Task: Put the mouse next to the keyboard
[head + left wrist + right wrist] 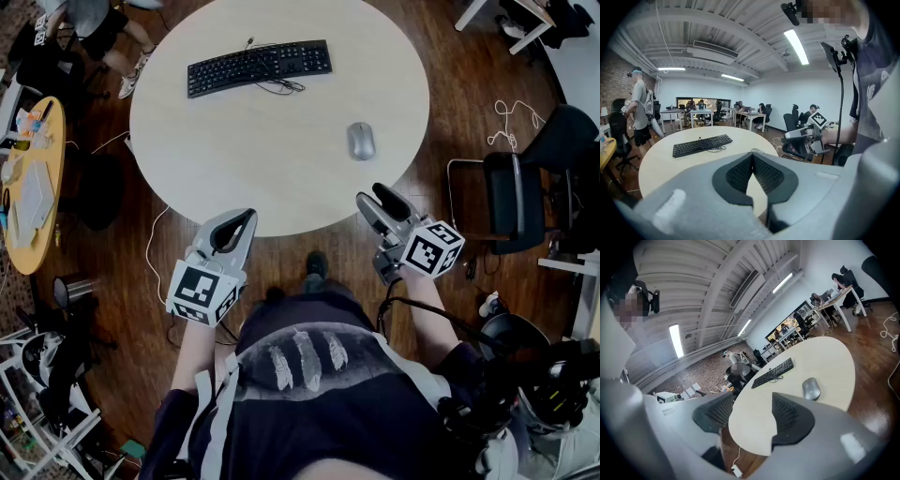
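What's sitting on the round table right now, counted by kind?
black keyboard: 1
grey mouse: 1
Total: 2

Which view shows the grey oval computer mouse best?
Head view: the grey oval computer mouse lies whole, from above. Right gripper view shows it whole but obliquely; left gripper view only its top edge behind the fingers.
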### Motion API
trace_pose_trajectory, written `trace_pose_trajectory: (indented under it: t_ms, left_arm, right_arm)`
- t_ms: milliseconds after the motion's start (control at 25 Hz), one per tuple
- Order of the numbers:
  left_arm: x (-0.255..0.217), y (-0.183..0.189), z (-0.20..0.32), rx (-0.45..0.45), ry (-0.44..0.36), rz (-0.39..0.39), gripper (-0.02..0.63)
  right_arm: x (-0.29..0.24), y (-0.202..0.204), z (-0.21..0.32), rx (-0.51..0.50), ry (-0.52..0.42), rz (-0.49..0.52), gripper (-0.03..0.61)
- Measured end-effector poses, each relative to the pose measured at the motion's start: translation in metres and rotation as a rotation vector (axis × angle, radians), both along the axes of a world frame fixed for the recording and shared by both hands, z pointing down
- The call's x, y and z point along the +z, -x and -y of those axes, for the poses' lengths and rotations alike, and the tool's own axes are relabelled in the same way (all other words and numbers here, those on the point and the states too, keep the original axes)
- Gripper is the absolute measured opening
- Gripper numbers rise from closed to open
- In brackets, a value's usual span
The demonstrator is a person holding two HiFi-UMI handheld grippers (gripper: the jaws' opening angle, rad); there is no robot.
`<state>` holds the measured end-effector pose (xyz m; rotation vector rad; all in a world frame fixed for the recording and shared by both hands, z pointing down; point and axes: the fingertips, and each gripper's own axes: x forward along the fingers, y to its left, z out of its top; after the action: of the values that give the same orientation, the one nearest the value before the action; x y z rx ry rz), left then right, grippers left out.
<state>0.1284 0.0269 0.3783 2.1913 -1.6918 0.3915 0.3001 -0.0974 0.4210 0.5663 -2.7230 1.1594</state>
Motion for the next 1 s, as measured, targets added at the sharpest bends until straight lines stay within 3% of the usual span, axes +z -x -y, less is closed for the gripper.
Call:
trace_pose_trajectory:
  t_ms: [240, 440, 680, 880, 1000]
  left_arm:
    - [-0.001, 0.028, 0.01, -0.011, -0.008, 0.009, 0.003]
    - [0.004, 0.076, 0.019, 0.001, -0.027, -0.021, 0.003]
    - [0.015, 0.126, 0.038, 0.107, -0.04, -0.072, 0.003]
    - [0.028, 0.162, 0.053, 0.193, -0.016, -0.099, 0.003]
    - [0.032, 0.163, 0.059, 0.22, -0.004, -0.112, 0.003]
  right_arm:
    - [0.022, 0.006, 0.02, 0.011, -0.045, -0.139, 0.262]
    - [0.053, 0.025, 0.048, 0.089, -0.061, -0.375, 0.293]
    - [0.075, 0.04, 0.067, 0.169, -0.119, -0.627, 0.313]
    - [0.088, 0.057, 0.083, 0.236, -0.098, -0.708, 0.337]
    - [0.097, 0.055, 0.089, 0.246, -0.071, -0.734, 0.348]
